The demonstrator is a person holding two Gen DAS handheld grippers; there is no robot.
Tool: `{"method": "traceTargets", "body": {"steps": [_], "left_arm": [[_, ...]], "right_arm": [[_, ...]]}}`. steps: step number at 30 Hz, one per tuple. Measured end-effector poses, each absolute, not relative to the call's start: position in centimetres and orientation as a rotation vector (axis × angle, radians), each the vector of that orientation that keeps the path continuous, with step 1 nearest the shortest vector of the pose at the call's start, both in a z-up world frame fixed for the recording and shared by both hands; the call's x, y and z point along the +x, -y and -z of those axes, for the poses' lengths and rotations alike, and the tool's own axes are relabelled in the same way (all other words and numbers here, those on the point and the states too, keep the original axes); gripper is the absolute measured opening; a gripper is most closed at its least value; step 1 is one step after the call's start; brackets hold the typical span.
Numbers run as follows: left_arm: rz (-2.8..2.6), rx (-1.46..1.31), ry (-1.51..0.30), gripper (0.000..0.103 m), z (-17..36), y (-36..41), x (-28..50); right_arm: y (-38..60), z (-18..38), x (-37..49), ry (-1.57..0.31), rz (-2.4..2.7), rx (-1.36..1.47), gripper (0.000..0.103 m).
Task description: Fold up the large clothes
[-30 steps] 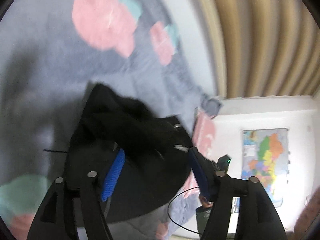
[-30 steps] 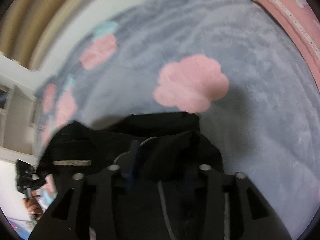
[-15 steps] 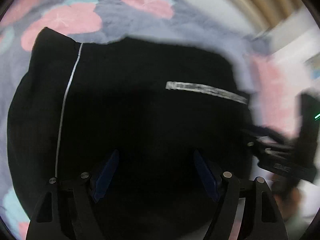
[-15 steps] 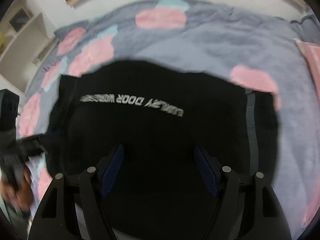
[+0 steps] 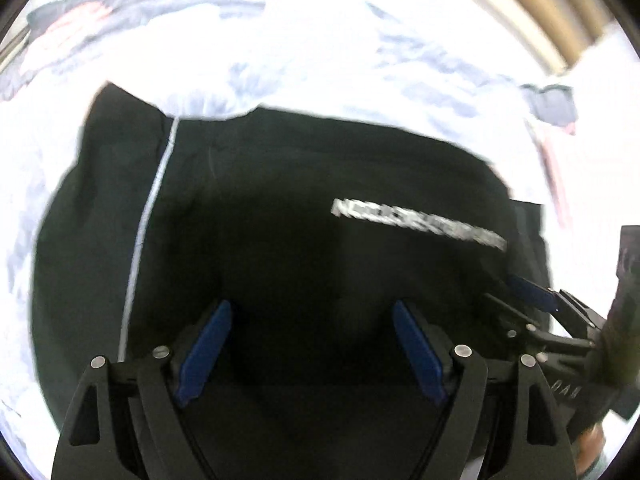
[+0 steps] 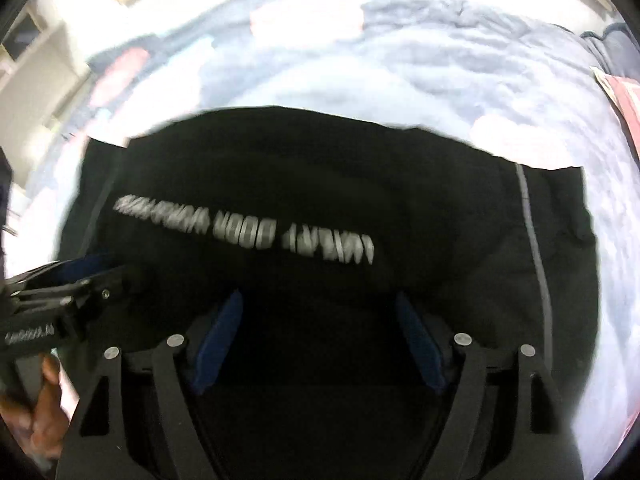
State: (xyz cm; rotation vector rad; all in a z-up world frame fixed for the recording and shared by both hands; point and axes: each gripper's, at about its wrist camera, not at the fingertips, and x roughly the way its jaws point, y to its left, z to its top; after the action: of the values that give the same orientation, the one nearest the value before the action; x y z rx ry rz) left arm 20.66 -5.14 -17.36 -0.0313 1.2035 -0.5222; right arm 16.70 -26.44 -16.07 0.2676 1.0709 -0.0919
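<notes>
A large black garment [image 5: 280, 208] with a white printed line of text and thin white side stripes lies spread on the bed; it also shows in the right wrist view [image 6: 320, 184]. My left gripper [image 5: 308, 316] hovers over its near part, jaws wide apart, blue pads [image 5: 206, 344] bare. My right gripper [image 6: 318, 312] is likewise open over the garment with nothing between its pads [image 6: 418, 344]. Each gripper shows in the other's view: the right one at the right edge [image 5: 536, 300], the left one at the left edge [image 6: 72, 280].
The garment rests on a grey-blue fleece blanket [image 6: 440, 72] with pink flower patches, overexposed here. A pink pillow edge [image 6: 624, 96] lies at the right. Beige curtains [image 5: 540, 12] and white shelving [image 6: 36, 64] stand beyond the bed.
A second ago the garment was bunched and held up in the grippers. Now it lies spread flat with the text showing, and both grippers are open above it.
</notes>
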Motion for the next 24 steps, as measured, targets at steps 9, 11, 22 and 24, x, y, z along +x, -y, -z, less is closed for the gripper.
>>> {"method": "traceTargets", "body": {"steps": [9, 11, 22, 24], "left_arm": [[0.576, -0.04, -1.187, 0.083, 16.8, 1.8, 14.6], [0.542, 0.004, -1.219, 0.083, 19.0, 1.9, 14.2], [0.53, 0.033, -1.249, 0.092, 20.0, 1.8, 15.6], [0.526, 0.007, -1.222, 0.092, 18.5, -0.1, 15.8]], "right_arm": [[27.9, 16.6, 8.5, -1.139, 0.149, 0.287, 0.075], [27.5, 18.2, 7.9, -1.169, 0.164, 0.291, 0.075], [28.5, 19.5, 8.5, -1.241, 0.178, 0.352, 0.075], [29.6, 18.1, 7.6, -1.211, 0.175, 0.369, 0.075]]}}
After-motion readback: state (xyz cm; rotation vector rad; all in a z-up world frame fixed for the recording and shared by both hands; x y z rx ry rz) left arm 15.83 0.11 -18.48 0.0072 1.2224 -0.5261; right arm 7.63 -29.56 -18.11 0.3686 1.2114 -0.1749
